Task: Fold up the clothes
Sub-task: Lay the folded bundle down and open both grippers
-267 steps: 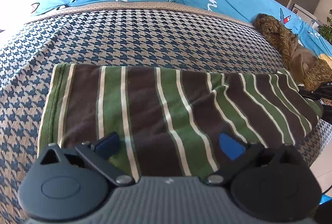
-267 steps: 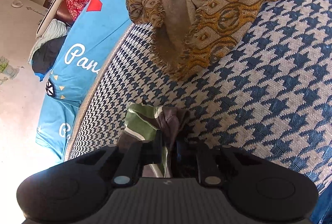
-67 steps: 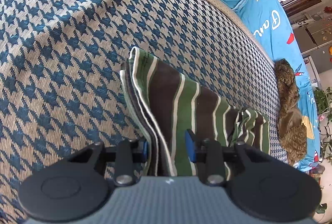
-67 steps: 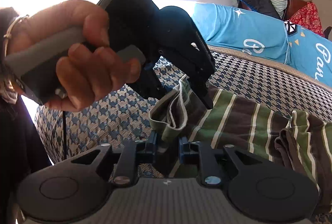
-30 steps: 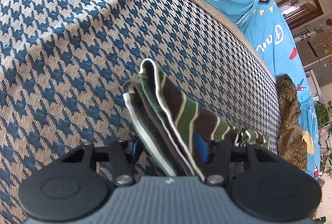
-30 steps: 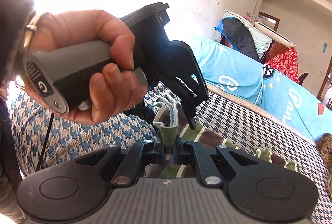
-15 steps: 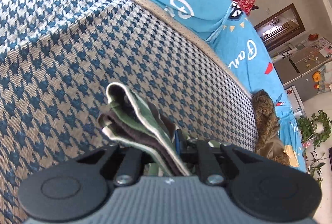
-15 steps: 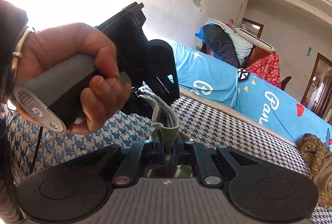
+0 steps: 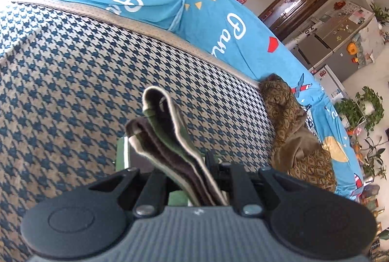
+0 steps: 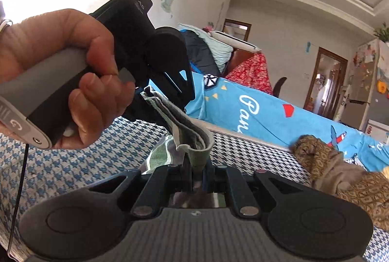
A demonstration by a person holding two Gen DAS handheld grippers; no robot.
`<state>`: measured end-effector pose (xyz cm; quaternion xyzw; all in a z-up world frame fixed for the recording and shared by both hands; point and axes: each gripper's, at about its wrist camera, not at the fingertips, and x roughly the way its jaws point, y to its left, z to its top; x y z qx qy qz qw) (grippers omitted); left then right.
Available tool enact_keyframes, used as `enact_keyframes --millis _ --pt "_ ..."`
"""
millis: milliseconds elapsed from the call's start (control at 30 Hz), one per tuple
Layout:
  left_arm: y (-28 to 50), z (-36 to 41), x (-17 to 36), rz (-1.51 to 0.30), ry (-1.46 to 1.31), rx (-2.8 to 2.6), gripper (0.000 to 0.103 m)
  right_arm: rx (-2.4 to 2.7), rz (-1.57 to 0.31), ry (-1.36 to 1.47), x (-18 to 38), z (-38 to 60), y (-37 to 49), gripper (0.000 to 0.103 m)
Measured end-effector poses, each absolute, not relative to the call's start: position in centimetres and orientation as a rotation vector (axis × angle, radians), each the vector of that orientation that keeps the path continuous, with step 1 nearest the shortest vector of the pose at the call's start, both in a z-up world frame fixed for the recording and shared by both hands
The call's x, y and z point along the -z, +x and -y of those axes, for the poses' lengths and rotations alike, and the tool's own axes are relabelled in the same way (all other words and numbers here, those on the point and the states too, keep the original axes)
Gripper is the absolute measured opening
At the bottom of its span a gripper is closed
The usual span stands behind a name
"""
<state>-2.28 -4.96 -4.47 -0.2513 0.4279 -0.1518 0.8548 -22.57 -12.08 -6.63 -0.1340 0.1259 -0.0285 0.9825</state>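
Left gripper (image 9: pixel 194 179) jaws clamped on the folded edge of the striped garment (image 9: pixel 170 152); several stacked layers stick up out of the jaws, tilted left. Half a second ago the same bundle sat lower and closer to the houndstooth bed cover (image 9: pixel 60 67); now it's raised, with more of the room behind it in frame. At 2.2 s ago the left jaws were apart around the edge, so the clamp is new.

Right gripper (image 10: pixel 197 174) jaws together on the same garment's green-and-grey edge (image 10: pixel 192 138), as before. The cloth runs up from it to the left gripper's tips (image 10: pixel 155 104), held by the person's left hand (image 10: pixel 60 72).

Rest of the garment hangs toward the bed cover. Beyond: brown patterned cloth (image 9: pixel 294 126) bunched against the blue printed sheet (image 9: pixel 218 19), unchanged.
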Motion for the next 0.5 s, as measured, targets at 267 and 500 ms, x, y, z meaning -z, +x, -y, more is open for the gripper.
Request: enact_keyframes --millis 267,500 --pt "-0.9 10.1 6.7 -0.959 -0.466 0.33 0.04 0.228 -0.402 -0.069 7.8 17.1 -21.4 0.008" --pt "-1.6 9.6 4.1 -0.893 -0.447 0.346 0.071 0.324 -0.539 0.234 8.8 20.7 -21.7 0.019"
